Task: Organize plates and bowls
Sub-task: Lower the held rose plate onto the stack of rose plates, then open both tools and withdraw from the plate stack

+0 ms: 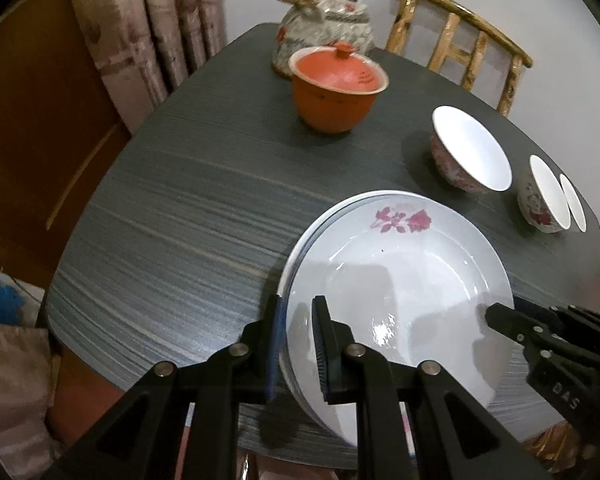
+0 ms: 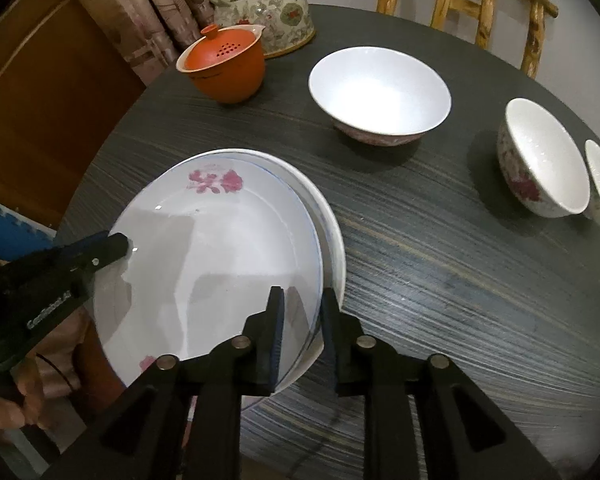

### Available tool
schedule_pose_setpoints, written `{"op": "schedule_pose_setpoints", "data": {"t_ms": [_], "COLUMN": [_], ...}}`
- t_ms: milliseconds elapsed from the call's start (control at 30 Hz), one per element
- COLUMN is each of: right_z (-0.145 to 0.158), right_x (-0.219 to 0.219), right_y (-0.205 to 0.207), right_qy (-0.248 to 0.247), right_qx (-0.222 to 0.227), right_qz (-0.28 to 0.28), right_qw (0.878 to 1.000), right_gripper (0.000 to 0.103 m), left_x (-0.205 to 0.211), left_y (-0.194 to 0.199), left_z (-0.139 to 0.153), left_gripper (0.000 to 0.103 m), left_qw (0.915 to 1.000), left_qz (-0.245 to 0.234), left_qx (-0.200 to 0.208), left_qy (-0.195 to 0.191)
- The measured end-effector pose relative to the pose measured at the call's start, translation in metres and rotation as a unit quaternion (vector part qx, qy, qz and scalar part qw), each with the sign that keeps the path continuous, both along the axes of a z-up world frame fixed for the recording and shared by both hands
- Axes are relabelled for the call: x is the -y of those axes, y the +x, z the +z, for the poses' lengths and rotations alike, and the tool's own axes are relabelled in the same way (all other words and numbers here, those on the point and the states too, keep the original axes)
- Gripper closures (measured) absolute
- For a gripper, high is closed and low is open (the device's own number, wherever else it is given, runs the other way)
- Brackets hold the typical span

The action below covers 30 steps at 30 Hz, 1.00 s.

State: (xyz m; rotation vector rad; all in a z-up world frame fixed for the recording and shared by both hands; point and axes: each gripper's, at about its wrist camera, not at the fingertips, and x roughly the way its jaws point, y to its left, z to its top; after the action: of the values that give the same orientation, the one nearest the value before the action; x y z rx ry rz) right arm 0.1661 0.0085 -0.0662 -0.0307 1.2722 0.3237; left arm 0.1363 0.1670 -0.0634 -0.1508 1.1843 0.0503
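A stack of white plates [image 1: 400,280], the top one with a pink flower, sits near the front edge of the dark round table [image 1: 180,240]; it also shows in the right wrist view [image 2: 220,264]. My left gripper [image 1: 298,344] is shut on the stack's left rim. My right gripper [image 2: 302,332] is shut on the stack's right rim and shows in the left wrist view [image 1: 500,320]. A large white bowl [image 2: 380,92] and two smaller flowered bowls [image 2: 540,160] stand to the right.
An orange lidded cup [image 1: 336,84] and a flowered teapot [image 1: 324,24] stand at the table's far side. A wooden chair [image 1: 460,40] is behind the table. Curtains [image 1: 140,40] and a wooden door [image 1: 32,120] are on the left.
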Motion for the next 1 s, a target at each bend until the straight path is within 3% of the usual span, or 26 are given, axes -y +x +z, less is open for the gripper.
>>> {"op": "schedule_pose_setpoints", "data": {"t_ms": [433,633,1000], "right_z": [0.004,0.019,0.029], "right_x": [0.008,0.022,0.103], "right_y": [-0.003,-0.01,-0.035], "right_qy": [0.019,0.032,0.046], "right_qx": [0.006,0.024,0.029], "right_qz": [0.001,-0.001,-0.055], "right_qw": [1.0,0.999,0.997], "right_gripper": [0.08,0.08,0.08], "left_x": [0.003,0.017,0.088], "left_y": [-0.004,-0.012,-0.008], "left_z": [0.007,0.031,0.051], "left_gripper": [0.088,0.088,0.083], "left_qw": [0.9995,0.9961,0.9975], "left_qz": [0.024,0.025,-0.043], "left_qx": [0.01,0.056,0.055], "left_qy": [0.016,0.064,-0.011]}}
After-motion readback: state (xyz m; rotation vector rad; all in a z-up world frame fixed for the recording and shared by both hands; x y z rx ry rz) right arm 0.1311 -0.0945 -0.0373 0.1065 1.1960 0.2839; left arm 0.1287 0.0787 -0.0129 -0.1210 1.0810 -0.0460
